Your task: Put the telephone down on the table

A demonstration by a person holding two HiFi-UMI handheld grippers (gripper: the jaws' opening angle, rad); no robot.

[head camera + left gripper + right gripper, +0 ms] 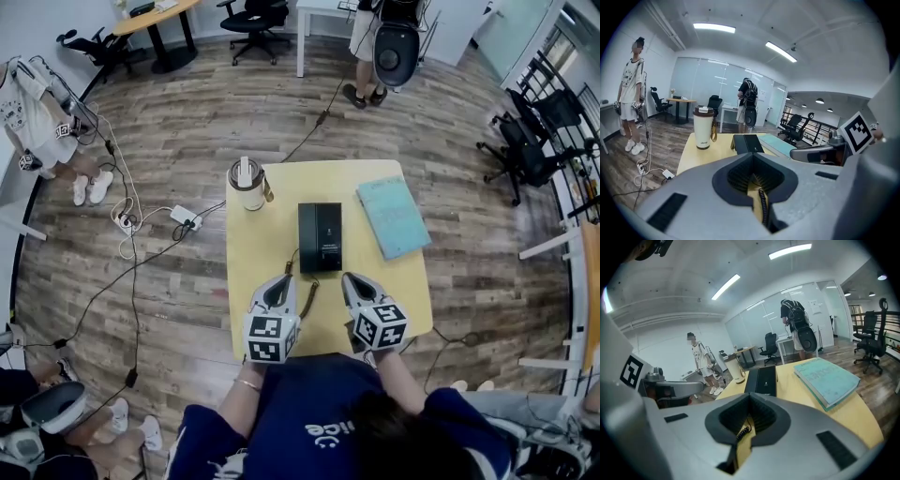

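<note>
The black telephone [320, 237] lies flat in the middle of the yellow table [258, 246], handset on its base as far as I can tell. Its coiled cord [307, 298] runs toward the front edge, between my two grippers. My left gripper [284, 278] rests near the front, shut and empty, just left of the cord. My right gripper [352, 278] is beside it, also shut with nothing held. In the left gripper view the telephone [747, 143] lies ahead of the closed gripper [752, 156]. The right gripper view shows the telephone [761, 379] beyond the closed gripper [750, 397].
A white lidded cup [247, 184] stands at the table's back left. A teal book [393, 216] lies at the back right. On the floor to the left are a power strip [185, 218] and cables. People stand at the left [37, 122] and at the back [375, 37], near office chairs.
</note>
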